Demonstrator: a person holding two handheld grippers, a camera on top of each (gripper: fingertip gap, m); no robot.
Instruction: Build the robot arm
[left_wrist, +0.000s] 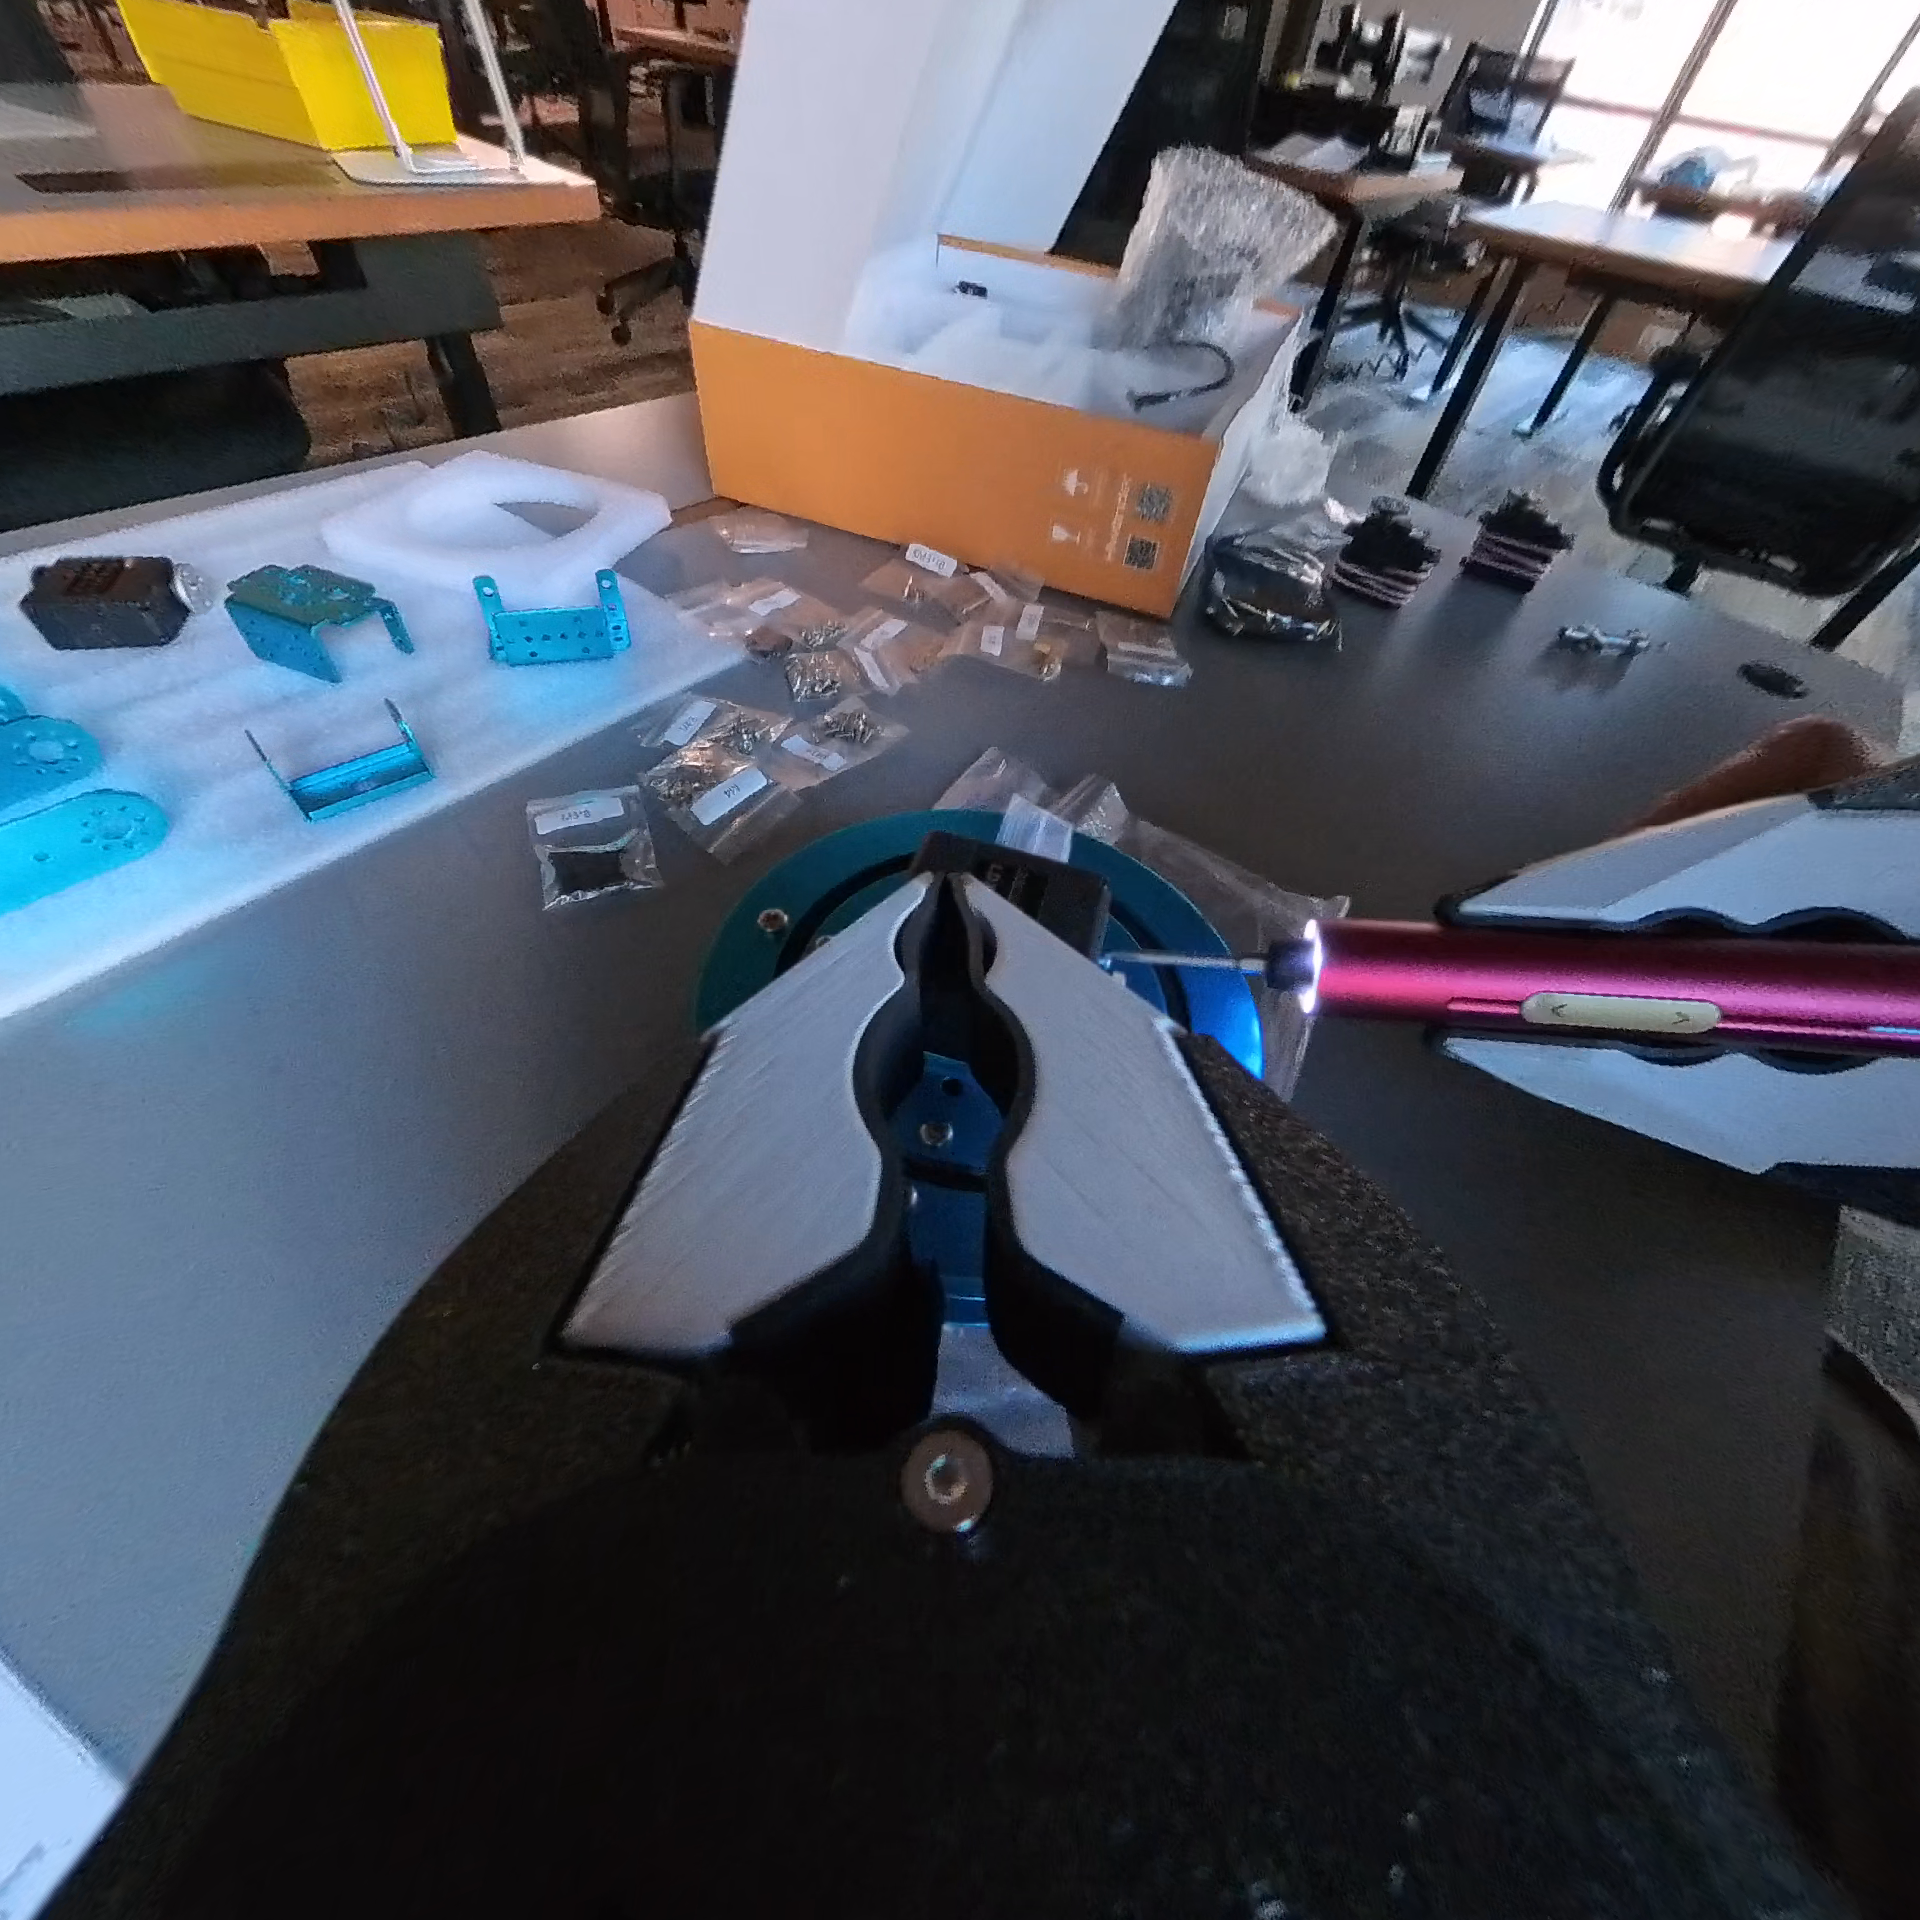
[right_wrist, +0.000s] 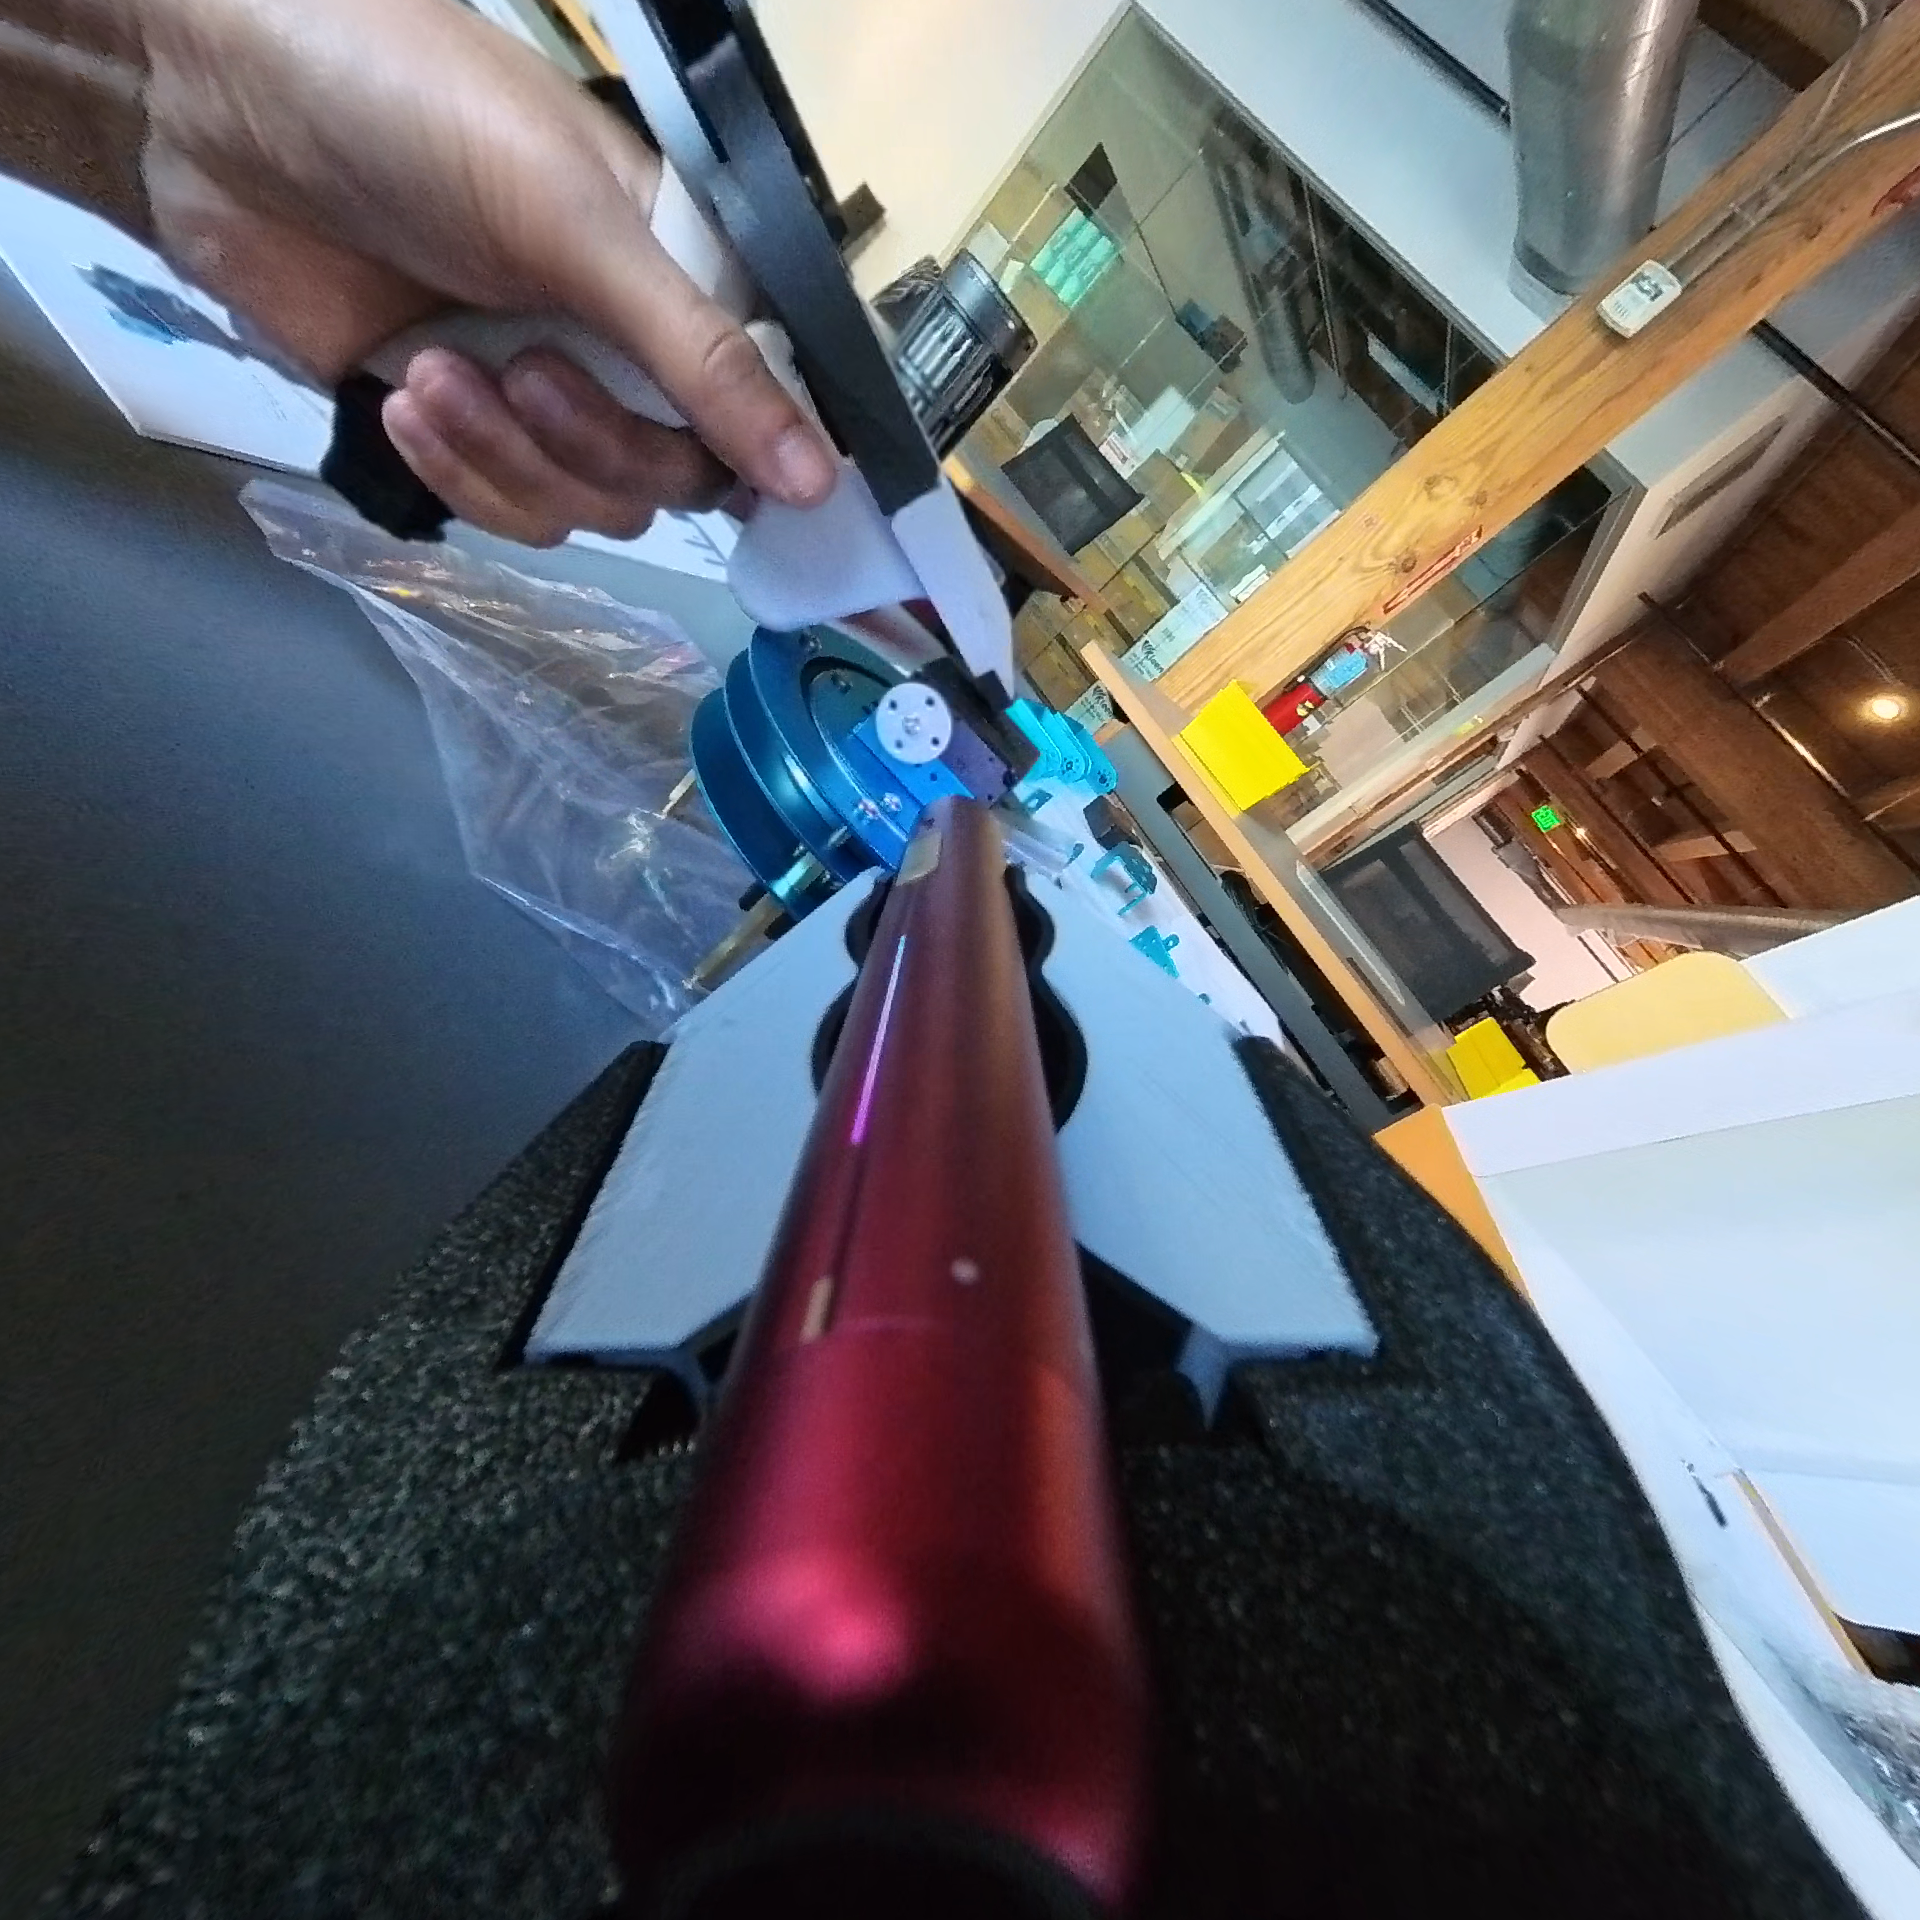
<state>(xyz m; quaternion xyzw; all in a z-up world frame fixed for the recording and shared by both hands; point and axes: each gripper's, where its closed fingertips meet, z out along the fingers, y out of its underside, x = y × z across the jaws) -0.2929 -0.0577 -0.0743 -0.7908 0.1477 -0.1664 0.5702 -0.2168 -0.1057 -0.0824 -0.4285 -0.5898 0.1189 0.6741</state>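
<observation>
My left gripper (left_wrist: 940, 888) is shut at its tips on the edge of a black servo (left_wrist: 1039, 883). The servo sits on a blue round base (left_wrist: 1216, 997) on the dark table. My right gripper (right_wrist: 948, 888) is shut on a magenta electric screwdriver (right_wrist: 894, 1299). The right gripper comes in from the right in the left wrist view (left_wrist: 1449, 977). The screwdriver (left_wrist: 1558, 971) has its tip light on, and its bit touches the blue part beside the servo. In the right wrist view a hand (right_wrist: 416, 208) holds the left gripper (right_wrist: 982, 665) on the servo (right_wrist: 977, 774) above the base (right_wrist: 769, 769).
A white foam sheet at left holds blue brackets (left_wrist: 551, 634) and another black servo (left_wrist: 104, 603). Small bags of screws (left_wrist: 727, 769) lie behind the base. An orange and white box (left_wrist: 935, 457) stands at the back. A black chair (left_wrist: 1787, 416) is at right. A clear plastic bag (right_wrist: 540, 707) lies beside the base. My right fingertips sit around 9 cm from my left ones.
</observation>
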